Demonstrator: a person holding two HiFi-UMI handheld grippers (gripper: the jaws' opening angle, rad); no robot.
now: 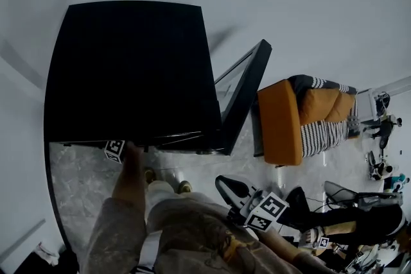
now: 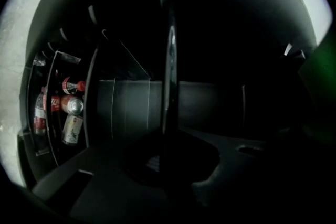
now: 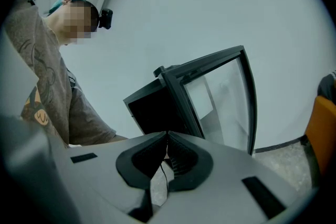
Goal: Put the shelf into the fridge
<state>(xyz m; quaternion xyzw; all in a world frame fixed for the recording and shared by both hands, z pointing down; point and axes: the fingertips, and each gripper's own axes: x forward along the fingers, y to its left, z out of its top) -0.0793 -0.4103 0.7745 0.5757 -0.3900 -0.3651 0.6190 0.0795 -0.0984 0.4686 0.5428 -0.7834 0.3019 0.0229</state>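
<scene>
Closest in, the person's shirt [image 1: 192, 234] and left forearm [image 1: 130, 179] filled the bottom of the head view. That arm ran straight forward into the black fridge [image 1: 128, 67], with only the marker cube [image 1: 114, 150] showing at the cabinet's front edge. Inside it was dark, but the left gripper [image 2: 168, 144] had its jaws pinched on the shelf [image 2: 169, 60], a thin glossy slab seen edge-on that ran from the jaw gap toward the back wall [image 2: 131, 107]. Bottles and cans [image 2: 69, 107] in a rack [image 2: 52, 65] at the left lay sideways in that view. From that I judged the gripper was rolled over and the shelf was really being carried flat, ready for its side supports. So the shelf was inside the cabinet but not seen resting on anything, and whether its far edge touched the back wall I couldn't tell. On the other side, the right gripper [image 3: 167, 138] hung near the person's waist, jaws closed on nothing, tips touching. It pointed up at the glass door [image 3: 226, 97], which stood wide open and left the way clear. One-handed work, then: I read it as the seating step, with a level slide-in the thing to watch.
</scene>
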